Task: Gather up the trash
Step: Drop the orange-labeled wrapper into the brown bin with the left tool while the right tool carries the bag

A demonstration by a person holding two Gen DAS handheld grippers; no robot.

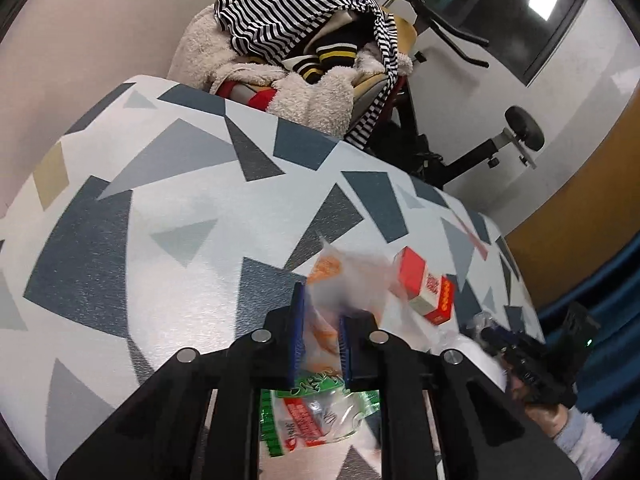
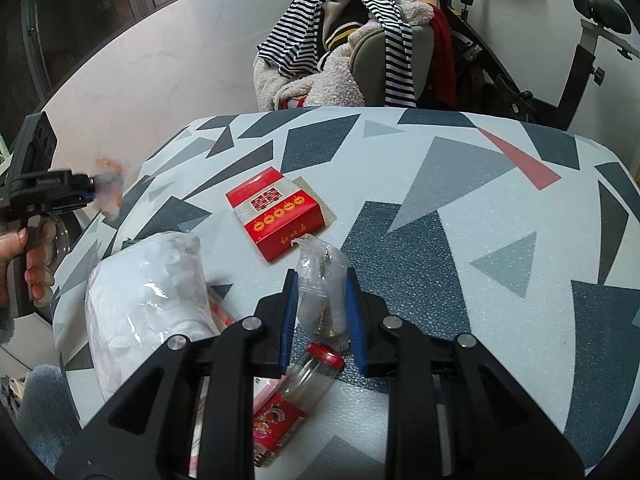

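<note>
White walls and a dark window frame your table (image 2: 460,208), which wears a cloth of grey, blue and white triangles. Take the red box (image 2: 276,216) lying flat near the table's middle as your landmark. Beyond it, past the far edge, a chair (image 2: 372,52) is heaped with striped and fleecy clothes, and an exercise bike (image 2: 560,60) stands to the right of that.

Your left gripper (image 1: 322,338) is pinched tight on a thin clear wrapper (image 1: 340,276) with orange print, lifted off the cloth to the left of the box; the wrapper is blurred. Under that gripper lies a green-and-red packet (image 1: 316,416).

Your right gripper (image 2: 322,308) sits just nearer you than the box, its blue pads closed narrow on a crumpled clear bag (image 2: 322,276) that stands between them. Nearer still lies a glass jar (image 2: 308,376) on its side. Left of the box rests a big white plastic bag (image 2: 148,300)
</note>
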